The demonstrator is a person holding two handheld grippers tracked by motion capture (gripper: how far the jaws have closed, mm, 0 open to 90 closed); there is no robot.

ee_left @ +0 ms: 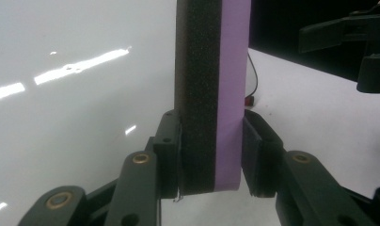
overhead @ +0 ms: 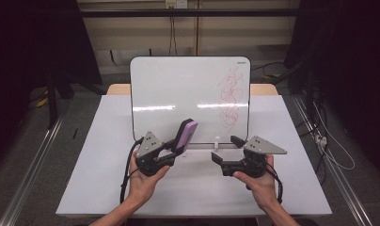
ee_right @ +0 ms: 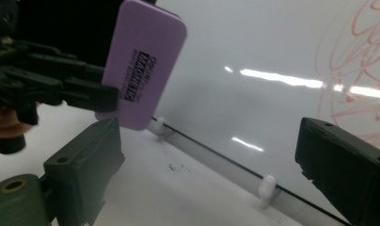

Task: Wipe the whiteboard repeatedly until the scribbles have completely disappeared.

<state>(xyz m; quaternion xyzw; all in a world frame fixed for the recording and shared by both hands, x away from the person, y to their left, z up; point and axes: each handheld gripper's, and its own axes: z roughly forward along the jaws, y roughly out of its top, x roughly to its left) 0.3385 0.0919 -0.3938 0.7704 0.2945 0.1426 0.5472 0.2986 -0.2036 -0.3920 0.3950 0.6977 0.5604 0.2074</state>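
Eraser: the purple and black eraser (overhead: 185, 134) sits in front of the whiteboard (overhead: 178, 89), near the bottom edge of the whiteboard, up off the table (overhead: 84, 179)
Left claw: the left gripper (overhead: 176, 149) pinches the eraser from both sides, one jaw on the black foam, one on the purple back
Eraser tilt: it stands up tall between the jaws, with the black foam side facing the whiteboard
Right claw: the right gripper (overhead: 224, 149) is spread wide with nothing between its jaws, just in front of the whiteboard's bottom edge, to the right of the eraser
Red scribbles: red pen marks (overhead: 231, 96) cover the right side of the whiteboard
Whiteboard: it leans back on the table, and white pegs (ee_right: 266, 184) hold its bottom edge
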